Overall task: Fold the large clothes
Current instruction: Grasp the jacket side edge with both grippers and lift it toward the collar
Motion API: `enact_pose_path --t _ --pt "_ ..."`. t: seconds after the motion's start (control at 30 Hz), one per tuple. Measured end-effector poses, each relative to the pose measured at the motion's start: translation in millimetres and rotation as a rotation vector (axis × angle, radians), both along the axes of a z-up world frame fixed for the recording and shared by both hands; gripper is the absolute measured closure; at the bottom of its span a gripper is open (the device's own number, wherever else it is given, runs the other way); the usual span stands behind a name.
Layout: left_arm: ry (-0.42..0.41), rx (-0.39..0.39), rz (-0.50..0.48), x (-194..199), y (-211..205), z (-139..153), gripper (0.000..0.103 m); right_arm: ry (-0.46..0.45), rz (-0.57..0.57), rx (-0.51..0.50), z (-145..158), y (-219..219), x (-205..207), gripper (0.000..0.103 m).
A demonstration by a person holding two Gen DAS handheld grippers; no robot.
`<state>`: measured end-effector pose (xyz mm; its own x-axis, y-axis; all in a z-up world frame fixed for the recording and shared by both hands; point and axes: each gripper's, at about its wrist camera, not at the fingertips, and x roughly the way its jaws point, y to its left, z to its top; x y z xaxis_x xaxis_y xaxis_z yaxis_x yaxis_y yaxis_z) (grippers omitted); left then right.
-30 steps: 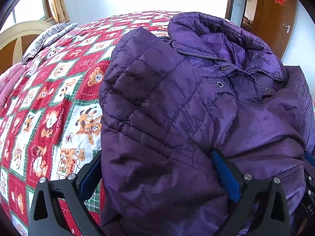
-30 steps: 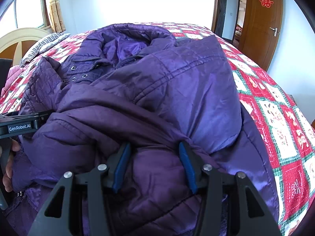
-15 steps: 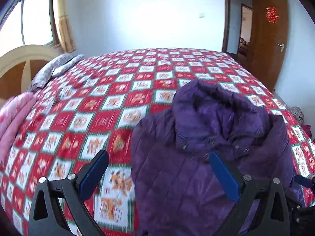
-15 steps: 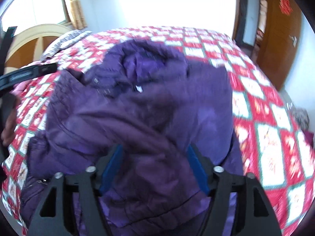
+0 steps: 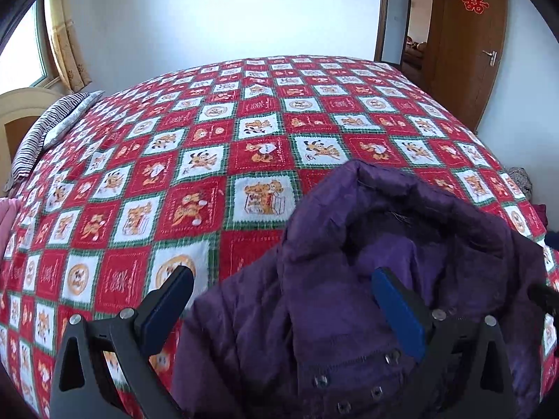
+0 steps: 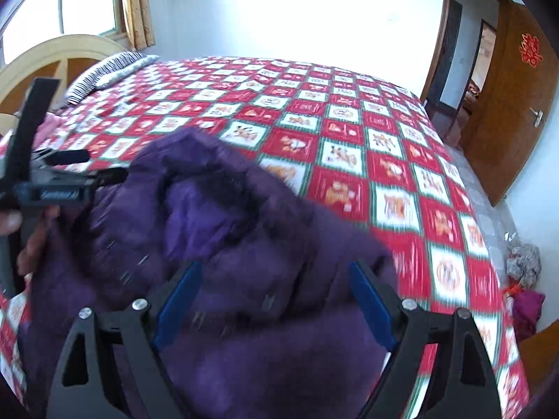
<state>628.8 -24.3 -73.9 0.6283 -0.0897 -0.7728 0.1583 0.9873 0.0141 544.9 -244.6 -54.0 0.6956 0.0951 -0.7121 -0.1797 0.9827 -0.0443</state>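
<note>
A purple quilted jacket (image 5: 367, 296) lies bunched on the near edge of the bed, collar up. It also shows blurred in the right wrist view (image 6: 244, 244). My left gripper (image 5: 283, 279) is open, jaws wide apart above the jacket's left shoulder, holding nothing. My right gripper (image 6: 276, 279) is open too, jaws wide over the jacket's right side. The left gripper's body (image 6: 52, 188) shows at the left of the right wrist view, held by a hand.
The bed carries a red, white and green cartoon quilt (image 5: 227, 146). A striped pillow (image 5: 45, 129) and a cream headboard (image 6: 63, 56) are at the left. A brown door (image 5: 468, 45) stands at the right. Clothes lie on the floor (image 6: 524, 279).
Both grippers have opened and let go of the jacket, then lifted and drawn back. The jacket has dropped lower in both views and more quilt shows.
</note>
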Motion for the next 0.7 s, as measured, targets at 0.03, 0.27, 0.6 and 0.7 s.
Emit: enact_pose_path --t 0.03,0.27,0.6,0.7 --pt "0.003 -0.002 -0.010 6.7 -1.8 -2.2 0.001 0.005 0.003 -0.021 -1.5 2.9 17.1 0.015" --pt "0.044 0.031 -0.072 41.6 -14.0 -29.6 0.002 0.056 0.031 -0.125 -24.3 17.9 85.6 0.016" --pt "-0.032 0.000 -0.255 -1.3 -16.0 -13.1 0.089 0.041 0.052 -0.171 -24.4 1.1 72.1 0.091" --pt "-0.063 0.016 -0.300 -24.7 -15.8 -11.2 0.090 0.037 0.067 -0.159 -22.1 -10.6 55.9 0.092"
